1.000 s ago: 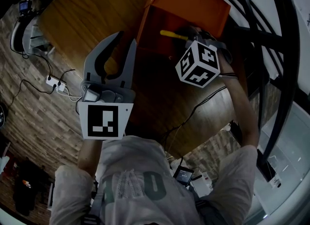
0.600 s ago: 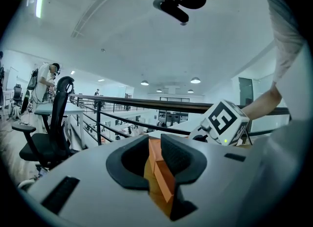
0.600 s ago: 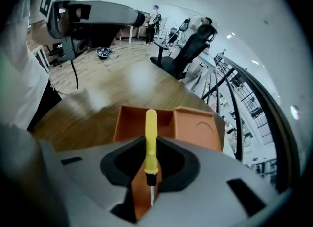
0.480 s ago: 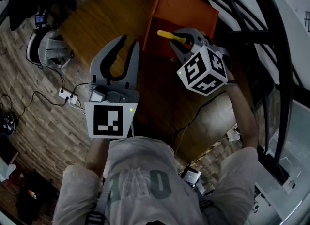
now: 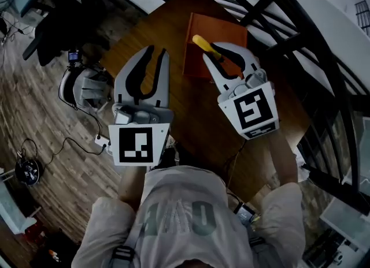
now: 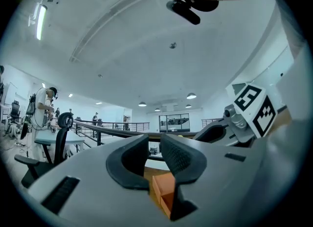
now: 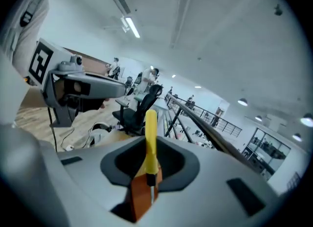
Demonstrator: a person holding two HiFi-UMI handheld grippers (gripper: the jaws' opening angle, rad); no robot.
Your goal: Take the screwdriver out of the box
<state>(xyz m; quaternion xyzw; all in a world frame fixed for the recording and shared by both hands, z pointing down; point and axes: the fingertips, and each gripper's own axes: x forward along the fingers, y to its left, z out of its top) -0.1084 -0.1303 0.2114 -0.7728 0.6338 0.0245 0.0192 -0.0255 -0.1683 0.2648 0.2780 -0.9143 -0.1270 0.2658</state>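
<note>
My right gripper (image 5: 211, 52) is shut on the yellow handle of the screwdriver (image 5: 201, 43) and holds it in the air above the open orange box (image 5: 222, 27). In the right gripper view the handle (image 7: 150, 133) stands upright between the jaws, its thin shaft pointing down, with the box (image 7: 139, 200) far below. My left gripper (image 5: 157, 51) hovers to the left of the box over the wooden table (image 5: 191, 108). Its jaws stand a little apart with nothing between them. Through that gap in the left gripper view (image 6: 154, 145) part of the box (image 6: 164, 189) shows.
Black railings (image 5: 272, 12) run past the table's far and right sides. A dark office chair (image 5: 84, 85) stands on the wood floor at the left. A power strip (image 5: 102, 141) with cables lies near the table's front edge.
Both grippers have risen well above the table. The right one has lifted the screwdriver up out of the box and rolled its wrist. The box now looks smaller and farther below.
</note>
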